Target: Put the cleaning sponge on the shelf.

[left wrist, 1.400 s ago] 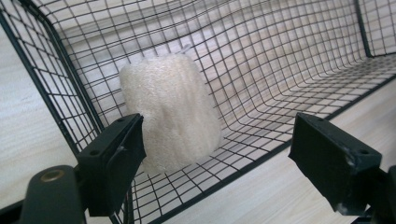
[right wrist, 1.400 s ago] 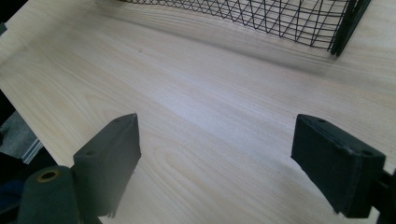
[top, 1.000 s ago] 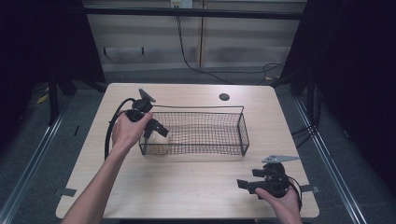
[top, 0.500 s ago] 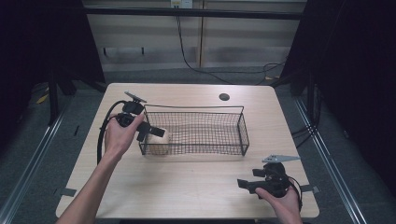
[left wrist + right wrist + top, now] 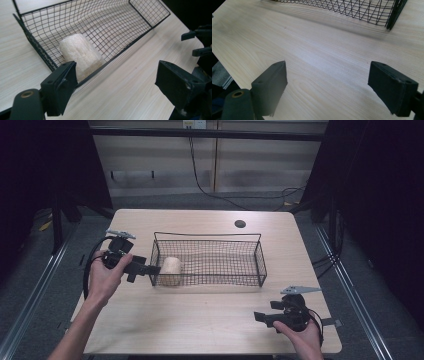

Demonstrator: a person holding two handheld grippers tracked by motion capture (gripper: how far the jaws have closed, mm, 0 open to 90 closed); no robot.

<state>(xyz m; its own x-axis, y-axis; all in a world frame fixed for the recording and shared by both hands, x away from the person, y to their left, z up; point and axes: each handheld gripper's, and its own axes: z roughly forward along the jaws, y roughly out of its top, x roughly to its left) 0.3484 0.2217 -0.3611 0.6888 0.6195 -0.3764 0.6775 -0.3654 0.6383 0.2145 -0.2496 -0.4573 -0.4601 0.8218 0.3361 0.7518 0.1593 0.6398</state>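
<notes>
Left claw [image 5: 152, 269]: held in the person's left hand [image 5: 102, 277] at the left end of the black wire-mesh basket [image 5: 252, 270], tips just outside the end wall. In the left gripper view its jaws stand wide apart and grip nothing.

Pale cream cylindrical sponge-like roll [image 5: 171, 268]: lies on its side inside the basket, at the left end, close against the end wall and the near long wall. In the left gripper view the roll [image 5: 81, 56] sits just beyond the left jaw, behind the mesh, with the basket [image 5: 140, 17] running away toward the far corner.

Basket: rests on the light wooden desk [image 5: 200, 320], roughly at centre, long side across.

Right claw [image 5: 260, 317]: held in the right hand [image 5: 300, 335] near the front right corner of the desk, well apart from the basket. In the right gripper view its jaws are spread wide over bare desk [image 5: 324, 57], nothing between them; a corner of the basket [image 5: 372, 12] shows at the top.
</notes>
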